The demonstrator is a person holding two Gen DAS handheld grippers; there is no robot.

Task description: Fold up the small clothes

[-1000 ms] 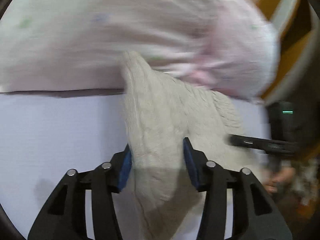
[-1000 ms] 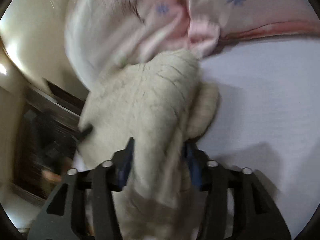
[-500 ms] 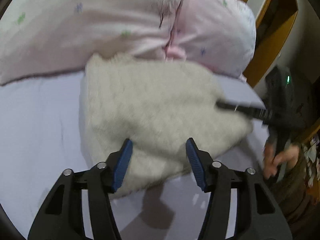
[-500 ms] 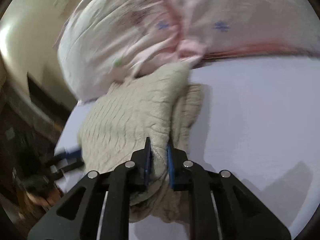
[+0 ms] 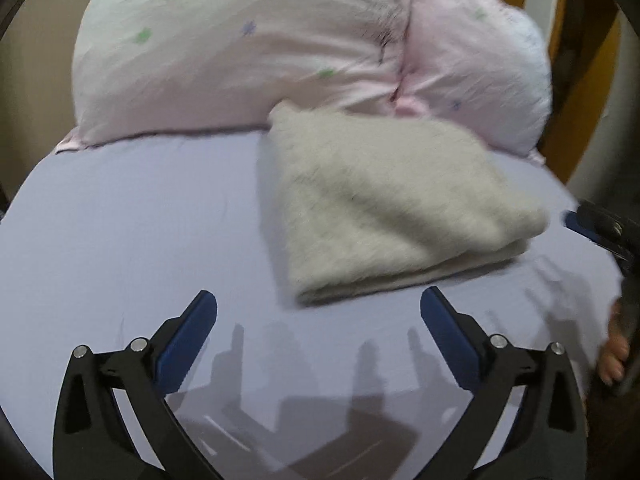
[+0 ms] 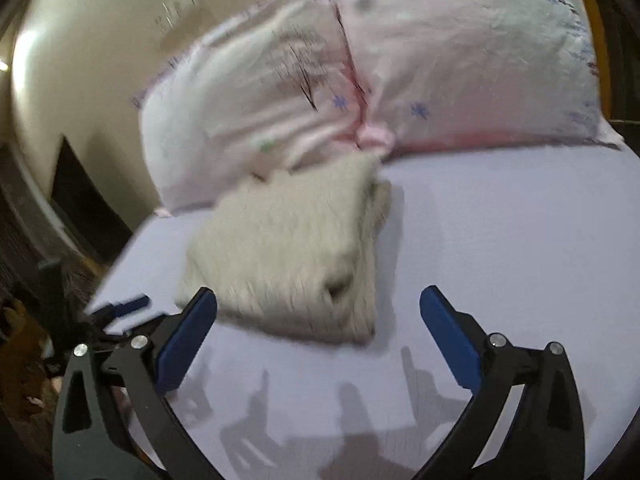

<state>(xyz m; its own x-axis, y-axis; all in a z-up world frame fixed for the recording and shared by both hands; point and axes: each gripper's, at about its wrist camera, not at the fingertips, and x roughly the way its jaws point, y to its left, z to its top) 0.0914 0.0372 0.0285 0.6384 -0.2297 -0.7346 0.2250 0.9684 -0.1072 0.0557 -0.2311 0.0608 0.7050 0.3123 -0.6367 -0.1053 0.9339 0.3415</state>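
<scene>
- Left gripper (image 5: 319, 312) is sitting at the bottom of its frame, jaws spread wide, holding nothing and touching nothing; only its blue pads (image 5: 186, 344) are showing over bare sheet.
- Right gripper (image 6: 319, 312) is looking the same in its own view: jaws wide apart, nothing between them, not touching the cloth; its left blue pad (image 6: 186, 344) is overlapping the cloth's near left corner in the picture, contact not clear.
- Right gripper is also showing at the right edge of the left view (image 5: 600, 228), near the cloth's right end, fingers partly cut off by the frame.
- Cream sweater (image 5: 384, 200) is lying folded flat on the lilac sheet (image 5: 132, 220), centre-right of the left view, its far edge touching the pink pillows (image 5: 240, 48).
- In the right view the sweater (image 6: 288, 252) is sitting centre-left, near edge just above the gripper's jaws, with a small dark pucker near its lower right corner.
- Sheet is lying bare on the left half of the left view and the right half of the right view (image 6: 500, 220).
- Bed edge is running along the left of the right view, close beside the sweater's left side; dark floor and furniture below it, blurred.
- Gripper shadows are falling on the sheet at the bottom of both frames.
- A hand (image 5: 614, 352) is showing at the lower right edge of the left view, blurred.
</scene>
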